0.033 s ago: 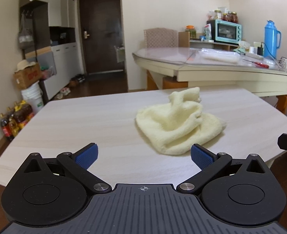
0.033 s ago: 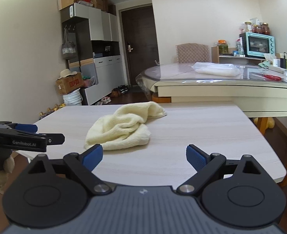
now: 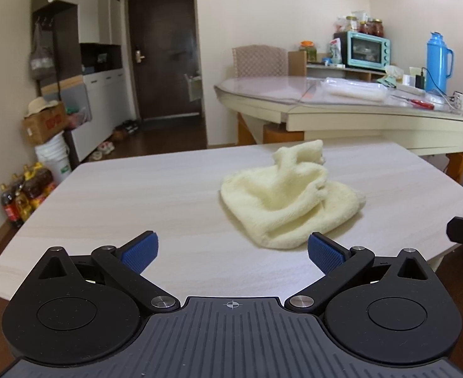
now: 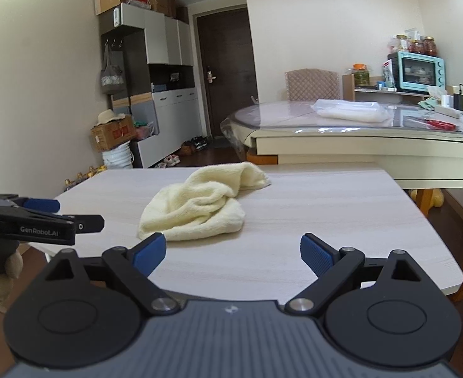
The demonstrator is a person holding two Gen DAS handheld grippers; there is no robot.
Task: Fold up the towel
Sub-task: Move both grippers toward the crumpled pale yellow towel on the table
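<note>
Jaws spread, both grippers level before crumpled towel [image 3: 289, 201].

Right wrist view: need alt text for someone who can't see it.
A crumpled pale yellow towel lies on a light wood-grain table, ahead of the open right hand-held gripper, which touches nothing. The left hand-held gripper enters at the left edge; a cluttered dining table stands behind.

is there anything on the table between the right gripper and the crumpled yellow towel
Nothing: in the right wrist view, only bare pale wood-grain table separates the open right gripper from the crumpled pale yellow towel.
</note>
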